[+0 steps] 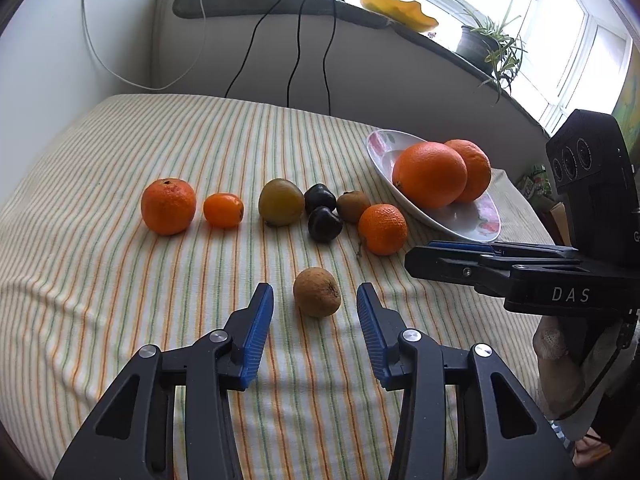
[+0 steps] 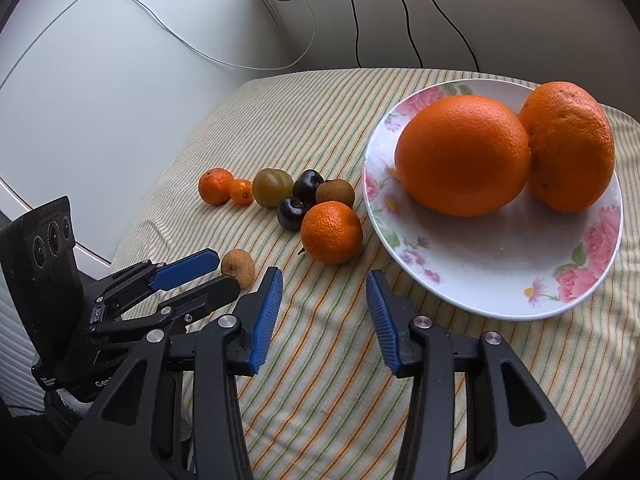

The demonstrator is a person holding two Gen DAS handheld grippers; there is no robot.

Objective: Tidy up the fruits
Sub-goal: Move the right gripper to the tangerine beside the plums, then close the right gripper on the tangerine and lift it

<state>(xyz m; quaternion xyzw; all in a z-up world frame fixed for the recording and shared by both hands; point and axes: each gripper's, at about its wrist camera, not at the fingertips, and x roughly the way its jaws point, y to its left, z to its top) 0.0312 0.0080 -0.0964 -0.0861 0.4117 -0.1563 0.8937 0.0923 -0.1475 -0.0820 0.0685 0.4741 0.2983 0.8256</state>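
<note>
Through the left wrist camera, the left gripper (image 1: pixel 315 322) hovers over the striped cloth (image 1: pixel 120 280) with its blue pads partly apart, and a small brown wrinkled fruit (image 1: pixel 317 291) sits just ahead, in line with the gap; neither pad touches it. Beyond lies a loose row: a mandarin (image 1: pixel 168 206), a smaller orange fruit (image 1: pixel 223 210), a greenish fruit (image 1: pixel 281 202), two dark plums (image 1: pixel 322 213), a kiwi-like fruit (image 1: pixel 352 206) and another mandarin (image 1: pixel 382 229). The floral plate (image 1: pixel 476 220) holds two big oranges (image 1: pixel 430 175). The right gripper (image 1: pixel 416 258) reaches in from the right edge, seen side-on and empty.

Through the right wrist camera, the right gripper's fingers (image 2: pixel 266 312) stand at a moderate gap over bare cloth, holding nothing, with the near mandarin (image 2: pixel 331 232) just ahead of them and the plate to its right. The left gripper shows at lower left, its tips flanking the brown fruit.

The step in hand looks like picking loose fruit for the plate. Next, each gripper would need to advance until its fruit lies between the pads, then close gently so the fruit doesn't roll away
</note>
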